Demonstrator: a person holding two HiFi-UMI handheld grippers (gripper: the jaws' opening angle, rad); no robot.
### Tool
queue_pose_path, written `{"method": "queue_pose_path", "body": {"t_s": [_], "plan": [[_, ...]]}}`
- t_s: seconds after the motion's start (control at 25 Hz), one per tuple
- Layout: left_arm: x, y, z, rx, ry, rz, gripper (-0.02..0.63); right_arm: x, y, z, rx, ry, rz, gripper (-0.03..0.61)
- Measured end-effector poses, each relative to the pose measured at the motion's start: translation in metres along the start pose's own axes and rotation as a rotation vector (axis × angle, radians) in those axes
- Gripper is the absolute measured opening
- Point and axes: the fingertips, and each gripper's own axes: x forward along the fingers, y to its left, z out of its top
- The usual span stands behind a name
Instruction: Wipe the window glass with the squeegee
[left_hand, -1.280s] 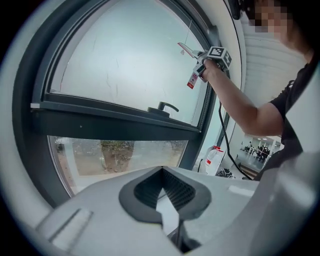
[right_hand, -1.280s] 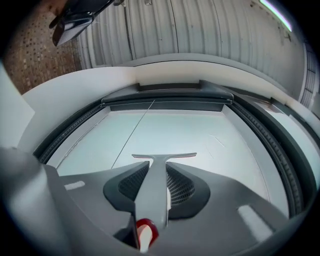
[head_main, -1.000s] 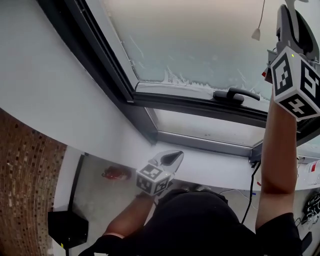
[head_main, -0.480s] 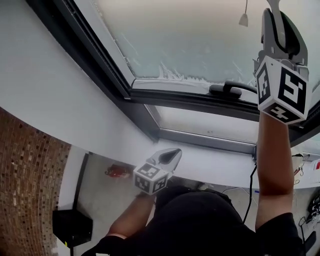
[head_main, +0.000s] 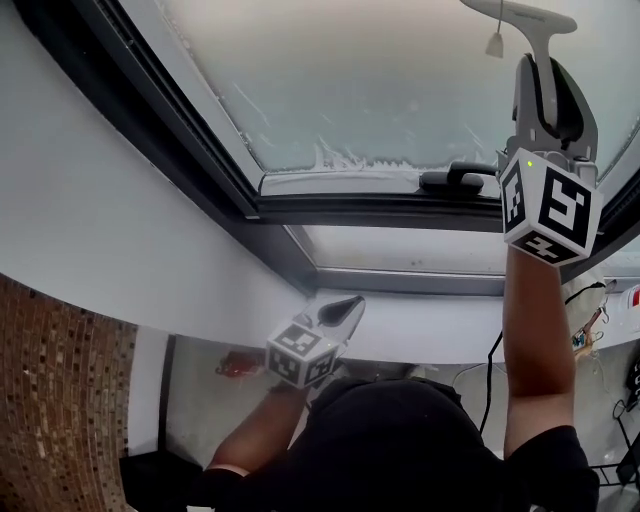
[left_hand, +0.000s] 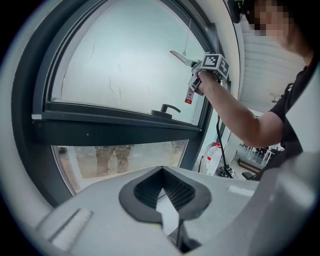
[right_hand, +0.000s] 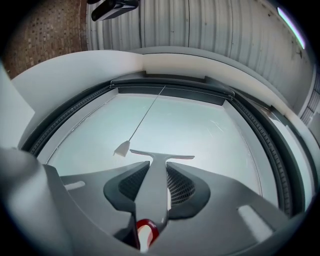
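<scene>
Jaws of the right gripper (right_hand: 156, 175) were clamped on the grey handle of the squeegee (right_hand: 161, 156). The jaws of the left gripper (left_hand: 161, 195) were drawn almost together, with only a thin slit between the pads and nothing held. The window glass (head_main: 380, 80), frosted and streaked, filled the area above the window handle (head_main: 455, 180), with a ragged line of residue along its bottom edge just left of that handle. The dark window frame (head_main: 150, 130) ran diagonally from far upper left of the window handle and passed directly beneath it. A white wall (head_main: 100, 230) lay left of and below the window handle. A narrower lower pane (head_main: 400, 250) sat just below the window handle, under the crossbar. The person's right forearm (head_main: 535, 340) reached up from below the window handle, on its right side. The right gripper was just right of the window handle and slightly above it. The left gripper was low, well below and left of the window handle. The squeegee stood above and right of the window handle, blade uppermost before the glass; contact between blade and glass could not be confirmed. A red tag (left_hand: 189, 95) hung under the right gripper, just right of the window handle. A cord pull (head_main: 495, 42) hung above the window handle, just left of the squeegee blade.
</scene>
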Motion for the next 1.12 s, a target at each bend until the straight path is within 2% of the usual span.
{"method": "queue_pose_path", "body": {"t_s": [0.36,0.8,1.12], "plan": [[-0.016,0.023,-0.009,0.026,0.026,-0.088,0.000,-0.035,0.026,-0.052,0.012,0.133,-0.040,0.124],[-0.012,0.031,-0.014,0.027,0.035,-0.152,0.000,-0.075,0.059,-0.116,0.053,0.278,-0.013,0.124],[-0.008,0.032,-0.009,0.036,0.032,-0.165,0.000,-0.105,0.073,-0.162,0.082,0.383,0.006,0.124]]}}
